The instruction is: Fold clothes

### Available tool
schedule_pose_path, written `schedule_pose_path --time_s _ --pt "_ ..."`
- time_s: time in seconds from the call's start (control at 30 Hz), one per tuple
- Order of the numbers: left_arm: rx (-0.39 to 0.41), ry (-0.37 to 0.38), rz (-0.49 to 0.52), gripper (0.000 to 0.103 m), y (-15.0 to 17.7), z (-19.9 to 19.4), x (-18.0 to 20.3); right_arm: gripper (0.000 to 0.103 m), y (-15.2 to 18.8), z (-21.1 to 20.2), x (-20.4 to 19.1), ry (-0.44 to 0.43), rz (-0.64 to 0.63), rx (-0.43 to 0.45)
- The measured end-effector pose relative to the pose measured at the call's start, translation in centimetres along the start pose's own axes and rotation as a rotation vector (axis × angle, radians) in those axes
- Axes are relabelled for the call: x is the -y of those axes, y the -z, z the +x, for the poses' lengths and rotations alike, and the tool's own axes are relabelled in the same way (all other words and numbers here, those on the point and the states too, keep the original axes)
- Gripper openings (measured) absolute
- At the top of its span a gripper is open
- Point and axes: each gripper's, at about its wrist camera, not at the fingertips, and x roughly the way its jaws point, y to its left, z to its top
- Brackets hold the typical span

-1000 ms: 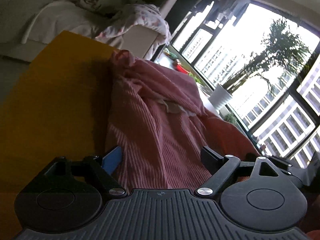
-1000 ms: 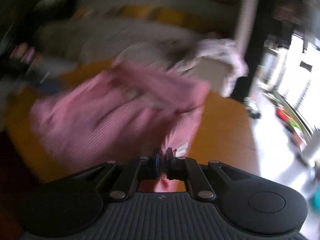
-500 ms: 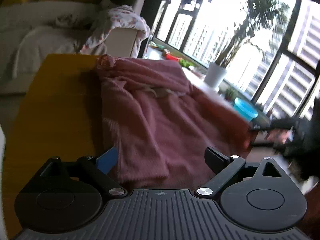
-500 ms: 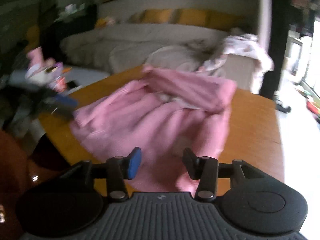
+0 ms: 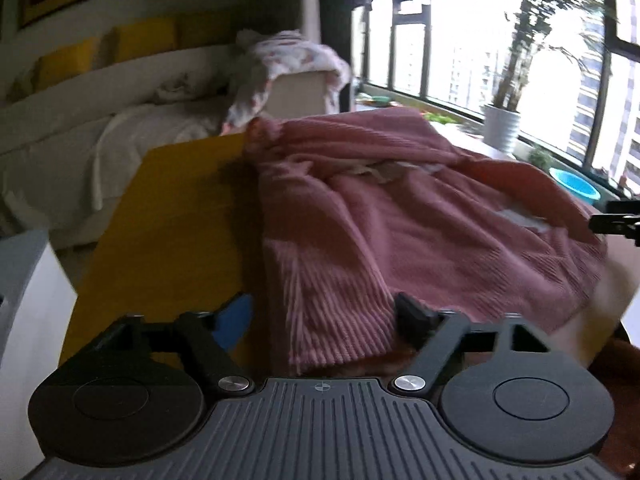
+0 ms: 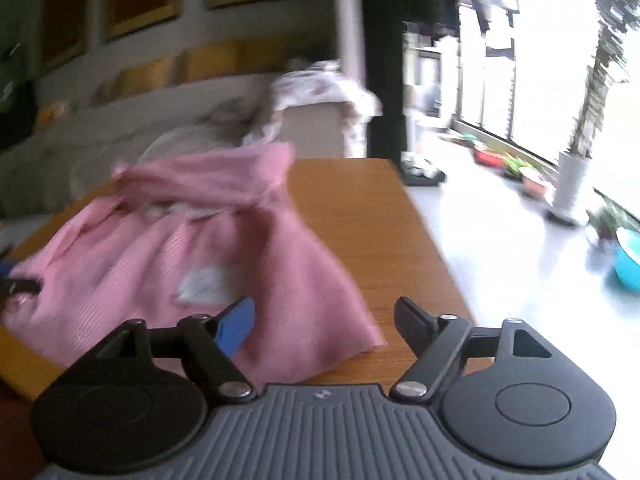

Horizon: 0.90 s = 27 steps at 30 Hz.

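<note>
A pink ribbed garment [image 5: 400, 220] lies rumpled on the yellow-brown table [image 5: 168, 216], its top part folded over and a white label showing. In the left wrist view my left gripper [image 5: 325, 312] is open, with a near corner of the cloth lying between its fingers, ungripped. In the right wrist view the same garment [image 6: 200, 248] spreads over the table [image 6: 372, 216], and my right gripper [image 6: 325, 318] is open over its near right corner, holding nothing. The right gripper's tip shows at the left wrist view's right edge [image 5: 618, 222].
A white sofa [image 5: 100, 136] with yellow cushions and a flowered cloth [image 5: 288, 60] stands beyond the table. Large windows, a potted plant [image 5: 502, 124] and a blue basin [image 6: 628, 264] are on the right. A white cabinet [image 5: 28, 280] stands at the left.
My right gripper went from shut to open and let the cloth go. Both grippers have drawn back toward the near table edge, and the garment has settled flatter.
</note>
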Motion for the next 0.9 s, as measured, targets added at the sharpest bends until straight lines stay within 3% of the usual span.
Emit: schedule_pose_path --time_s 0.07,0.13,0.23,0.37,0.4,0.47,0.53,0.7,0.83,0.9 --pt "0.005 0.007 -0.037 0.032 -0.2 -0.2 -0.9 0.079 0.1 0.4 1.2 -0.001 0.072 -0.01" --pt "0.026 0.051 -0.067 0.024 -0.6 -0.9 -1.3 0.079 0.3 0.8 2.1 -0.017 0.132 -0.022" --pt "0.033 0.196 -0.093 0.024 -1.1 -1.5 -1.0 0.074 0.9 1.3 2.3 -0.071 0.206 0.012" --pt "-0.026 0.284 -0.1 0.042 -0.7 -0.5 -0.4 0.019 0.4 2.3 1.9 -0.157 0.267 0.0" --pt "-0.03 0.291 -0.098 0.045 -0.6 -0.5 -0.3 0.013 -0.1 2.1 1.1 -0.148 0.212 0.017" --pt "-0.034 0.314 -0.087 0.064 -0.4 -0.7 -0.2 0.01 -1.0 1.5 -0.7 -0.131 0.093 0.05" --pt "-0.037 0.341 -0.073 0.075 -0.3 -1.1 -0.1 0.009 -1.7 0.5 -3.4 -0.147 -0.118 0.078" --pt "-0.037 0.394 -0.049 0.083 -1.3 -1.9 0.5 0.008 -0.2 0.1 -9.9 -0.231 -0.597 -0.045" --pt "0.04 0.484 -0.072 0.096 -5.1 -3.3 0.9 0.008 0.5 0.0 -10.6 -0.224 -0.685 -0.048" --pt "0.071 0.537 -0.064 0.096 -7.3 -3.4 2.0 0.009 0.8 0.0 -11.0 -0.22 -0.729 -0.05"
